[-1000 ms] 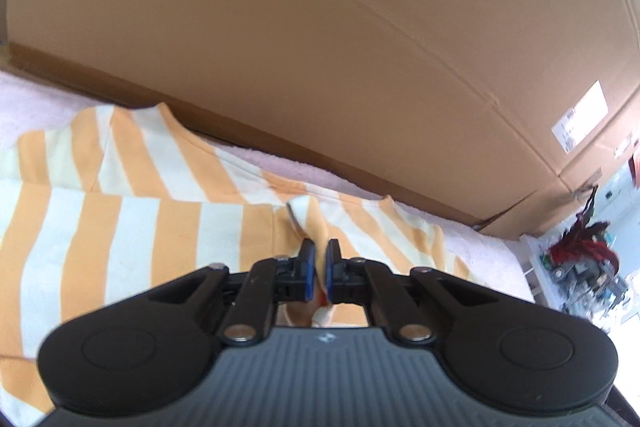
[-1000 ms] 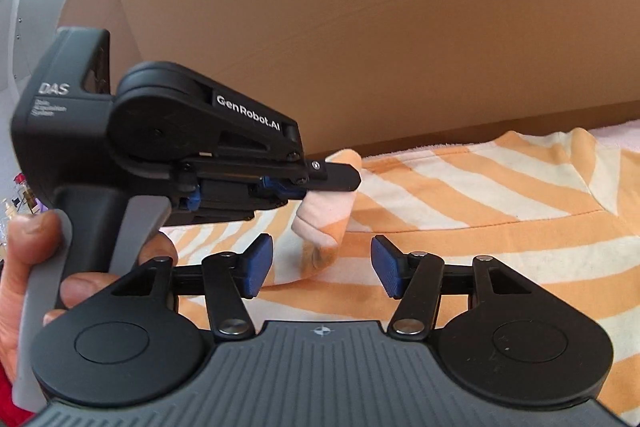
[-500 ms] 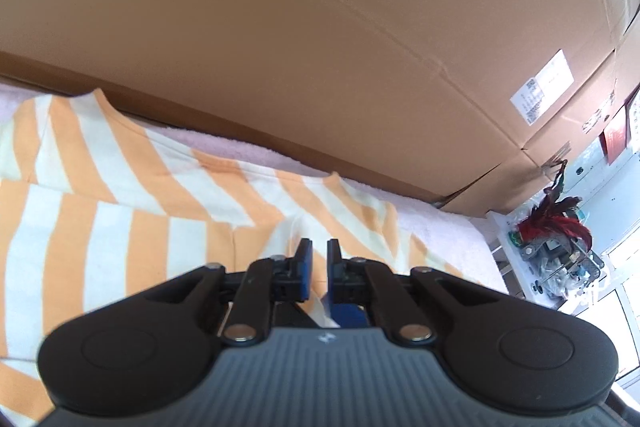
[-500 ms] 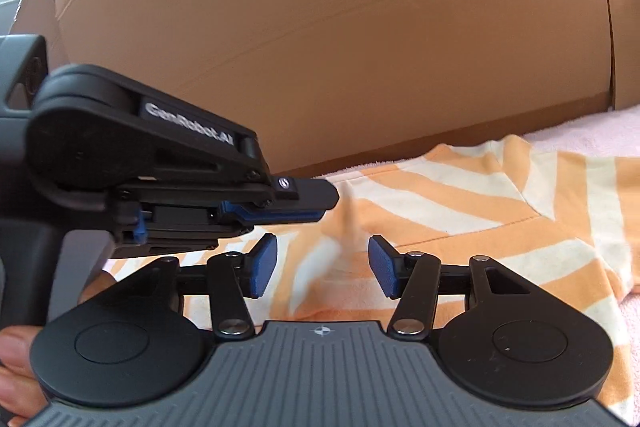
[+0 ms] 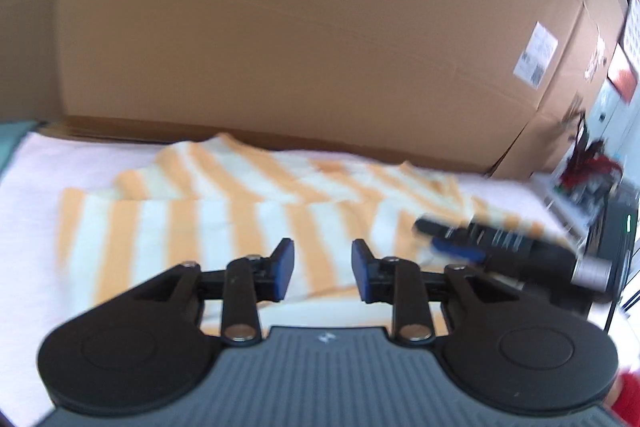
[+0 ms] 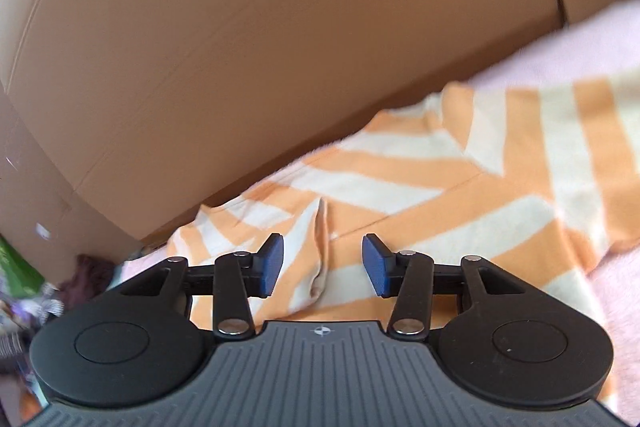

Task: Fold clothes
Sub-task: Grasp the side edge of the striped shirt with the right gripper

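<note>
My left hand-held gripper (image 5: 322, 269) has its blue pads spread apart with nothing between them, hanging just above the near edge of the striped shirt (image 5: 248, 211). The orange-and-cream shirt lies flat on a pale pink towel (image 5: 44, 179) that covers the surface, its far edge close to a big cardboard box (image 5: 300, 27) standing behind it. From the left view I can see my right hand-held gripper (image 5: 436, 233) coming in from the right side, low over the shirt's right part; it is blurred, so I cannot tell there whether it touches the cloth.

In the right view, my right hand-held gripper (image 6: 322, 265) is also spread wide and holds nothing. Between its pads, further on, a raised fold (image 6: 320, 247) of the shirt (image 6: 460, 195) stands up from the fabric. The pink towel (image 6: 580, 39) shows beyond the shirt at the right, and the cardboard box (image 6: 260, 27) fills the background.
</note>
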A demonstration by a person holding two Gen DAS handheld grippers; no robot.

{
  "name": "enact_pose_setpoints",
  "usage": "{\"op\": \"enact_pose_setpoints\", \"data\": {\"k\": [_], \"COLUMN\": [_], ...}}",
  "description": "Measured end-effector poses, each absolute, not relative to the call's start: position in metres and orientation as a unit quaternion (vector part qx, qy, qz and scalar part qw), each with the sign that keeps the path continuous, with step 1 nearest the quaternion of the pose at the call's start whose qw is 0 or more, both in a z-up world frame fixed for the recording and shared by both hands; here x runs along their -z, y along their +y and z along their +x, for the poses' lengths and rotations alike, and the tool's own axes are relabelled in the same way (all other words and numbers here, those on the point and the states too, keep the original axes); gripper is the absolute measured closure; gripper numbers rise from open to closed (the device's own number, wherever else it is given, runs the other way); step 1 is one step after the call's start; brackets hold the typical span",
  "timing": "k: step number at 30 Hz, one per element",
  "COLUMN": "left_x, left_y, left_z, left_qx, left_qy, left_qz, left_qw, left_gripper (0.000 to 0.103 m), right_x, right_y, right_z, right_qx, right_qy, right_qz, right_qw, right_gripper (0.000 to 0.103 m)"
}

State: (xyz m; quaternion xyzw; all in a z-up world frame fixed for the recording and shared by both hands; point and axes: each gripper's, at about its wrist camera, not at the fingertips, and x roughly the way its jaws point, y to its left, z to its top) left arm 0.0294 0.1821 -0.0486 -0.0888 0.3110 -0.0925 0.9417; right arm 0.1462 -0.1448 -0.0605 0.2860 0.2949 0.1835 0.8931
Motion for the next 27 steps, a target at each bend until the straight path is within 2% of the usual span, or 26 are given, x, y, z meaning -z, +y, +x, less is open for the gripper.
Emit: {"op": "enact_pose_setpoints", "data": {"k": [4, 5, 6, 7, 13, 16, 18, 19, 20, 21, 23, 25, 27], "left_x": [0.068, 0.073, 0.076, 0.08, 0.093, 0.093, 0.093, 0.092, 0.092, 0.092, 0.091, 0.091, 0.09], "left_y": [0.2, 0.201, 0.2, 0.198, 0.192, 0.191, 0.191, 0.192, 0.192, 0.192, 0.193, 0.196, 0.198], "left_z": [0.007, 0.007, 0.008, 0.009, 0.006, 0.004, 0.005, 0.004, 0.003, 0.002, 0.001, 0.0, -0.001], "left_qx": [0.081, 0.077, 0.072, 0.064, 0.042, 0.048, 0.05, 0.05, 0.049, 0.047, 0.047, 0.05, 0.056], "left_qy": [0.325, 0.325, 0.325, 0.327, 0.312, 0.307, 0.306, 0.304, 0.302, 0.3, 0.294, 0.29, 0.286], "left_qz": [-0.091, -0.089, -0.082, -0.074, -0.036, -0.034, -0.034, -0.035, -0.035, -0.036, -0.04, -0.048, -0.058], "left_qw": [0.938, 0.938, 0.939, 0.94, 0.948, 0.95, 0.95, 0.951, 0.951, 0.952, 0.954, 0.954, 0.955], "left_gripper": [0.081, 0.085, 0.094, 0.096, 0.096, 0.093, 0.078, 0.077, 0.077, 0.077, 0.073, 0.062, 0.06], "right_x": [0.056, 0.056, 0.058, 0.06, 0.05, 0.048, 0.046, 0.046, 0.045, 0.044, 0.042, 0.043, 0.037], "right_y": [-0.145, -0.138, -0.137, -0.137, -0.117, -0.101, -0.092, -0.088, -0.086, -0.085, -0.087, -0.089, -0.091], "right_z": [0.148, 0.156, 0.151, 0.146, 0.132, 0.144, 0.15, 0.153, 0.152, 0.15, 0.148, 0.151, 0.152], "right_qx": [-0.191, -0.194, -0.195, -0.196, -0.188, -0.194, -0.196, -0.198, -0.197, -0.196, -0.196, -0.195, -0.196], "right_qy": [0.294, 0.295, 0.296, 0.297, 0.314, 0.319, 0.315, 0.315, 0.314, 0.31, 0.303, 0.299, 0.295], "right_qz": [0.29, 0.289, 0.286, 0.284, 0.184, 0.151, 0.134, 0.126, 0.119, 0.119, 0.128, 0.146, 0.166], "right_qw": [0.89, 0.89, 0.89, 0.891, 0.912, 0.916, 0.919, 0.92, 0.921, 0.923, 0.924, 0.923, 0.92], "right_gripper": [0.055, 0.055, 0.055, 0.056, 0.055, 0.055, 0.057, 0.064, 0.083, 0.09, 0.094, 0.095, 0.096]}}
